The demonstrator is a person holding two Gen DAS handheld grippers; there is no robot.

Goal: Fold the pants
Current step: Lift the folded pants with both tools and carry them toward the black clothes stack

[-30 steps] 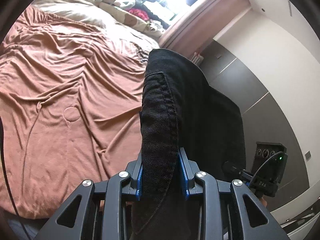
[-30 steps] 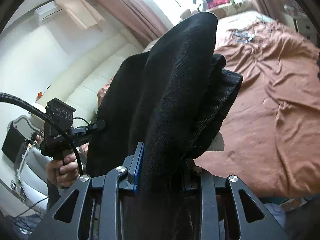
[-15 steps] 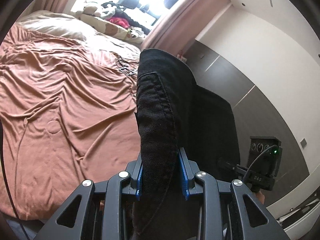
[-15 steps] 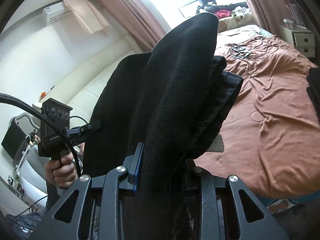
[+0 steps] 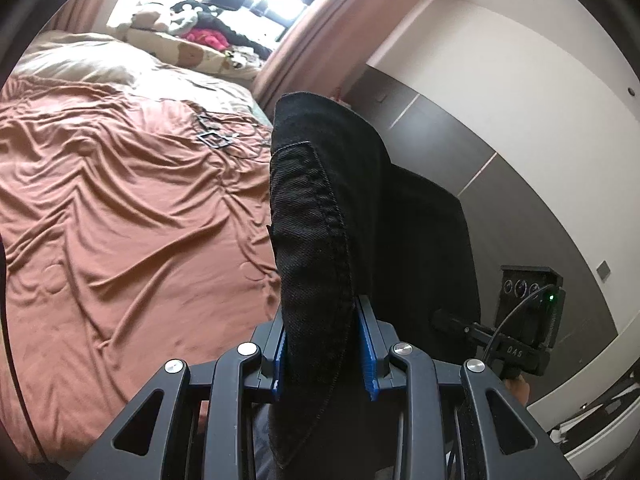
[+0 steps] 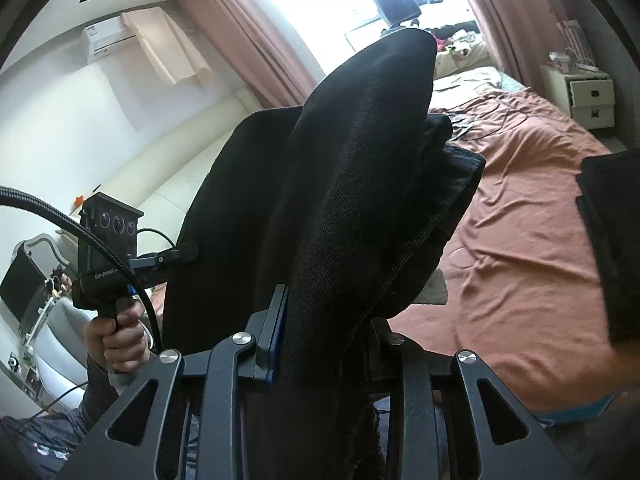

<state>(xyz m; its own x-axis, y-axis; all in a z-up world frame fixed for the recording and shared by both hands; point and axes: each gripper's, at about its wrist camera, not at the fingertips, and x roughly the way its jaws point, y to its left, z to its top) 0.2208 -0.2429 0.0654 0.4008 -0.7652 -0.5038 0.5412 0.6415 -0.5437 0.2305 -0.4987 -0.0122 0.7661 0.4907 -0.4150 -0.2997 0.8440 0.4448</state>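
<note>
The black pants [image 5: 320,208] hang in the air between both grippers, above the near edge of the bed. My left gripper [image 5: 322,348] is shut on a stitched edge of the pants. My right gripper [image 6: 324,336] is shut on a thick bunch of the same pants [image 6: 360,168]. The cloth stretches as a dark sheet from one gripper to the other. In the left wrist view the right gripper's handle [image 5: 524,320] shows past the cloth. In the right wrist view the left gripper's handle [image 6: 108,248] shows in a hand.
The bed with a wrinkled rust-brown sheet [image 5: 120,216] lies ahead and below. Another dark folded garment [image 6: 612,240] sits on the bed at the right. Pillows and clutter [image 5: 192,36] are at the head by the window. A nightstand [image 6: 588,96] stands beyond the bed.
Both grippers have risen and tilted up with the pants still held. More of the room, window and bed head comes into view, and the dark garment at right has appeared.
</note>
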